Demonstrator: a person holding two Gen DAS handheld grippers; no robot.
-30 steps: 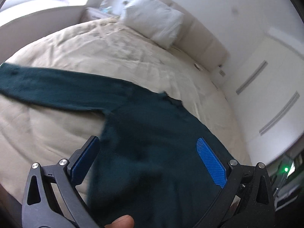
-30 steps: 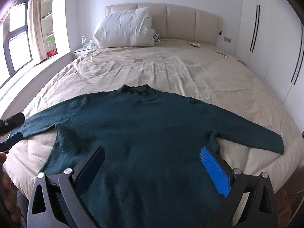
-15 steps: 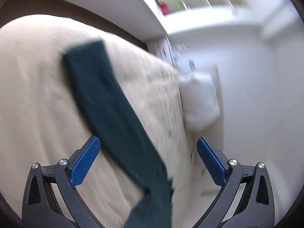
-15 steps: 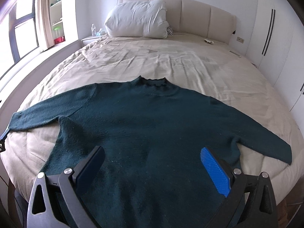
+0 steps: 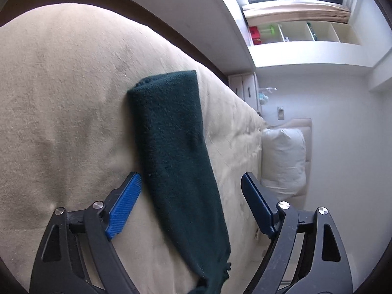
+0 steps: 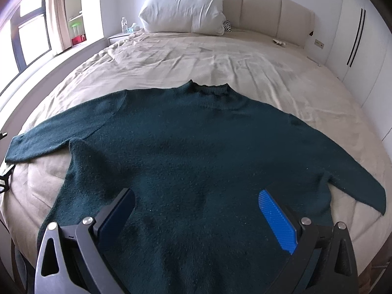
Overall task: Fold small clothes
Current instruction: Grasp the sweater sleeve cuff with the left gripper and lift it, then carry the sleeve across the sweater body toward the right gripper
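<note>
I am looking at a dark green sweater (image 6: 196, 152) lying face up and spread flat on the beige bed cover (image 6: 220, 58), its neck towards the headboard and pillow (image 6: 183, 9), and both sleeves stretched out to the sides. Nothing is folded yet, so I judge the task to be at its very start.

I am holding the left gripper (image 5: 191, 196) over the end of the left sleeve (image 5: 171, 147), with its two blue fingers (image 5: 125, 203) spread wide on either side of the cloth and gripping nothing. The camera is rolled sideways, so the room is looking tilted, and I am aiming along the sleeve towards the cuff (image 5: 164, 78), which is lying near the edge of the mattress. I reckon the wide spread is there to let the sleeve pass between the pads before I close on it. Whether the pads are touching the cover or hanging just above it, I cannot say from this angle.

I am keeping the right gripper (image 6: 196, 218) over the lower body of the sweater, near the hem, its jaws likewise wide apart and empty. From there it is giving me the whole garment in view, and it is placed well to pin or lift the hem once the sleeve is brought across the chest. The knit looks thick and limp, so I am expecting it to sag if picked up by one edge.
</note>
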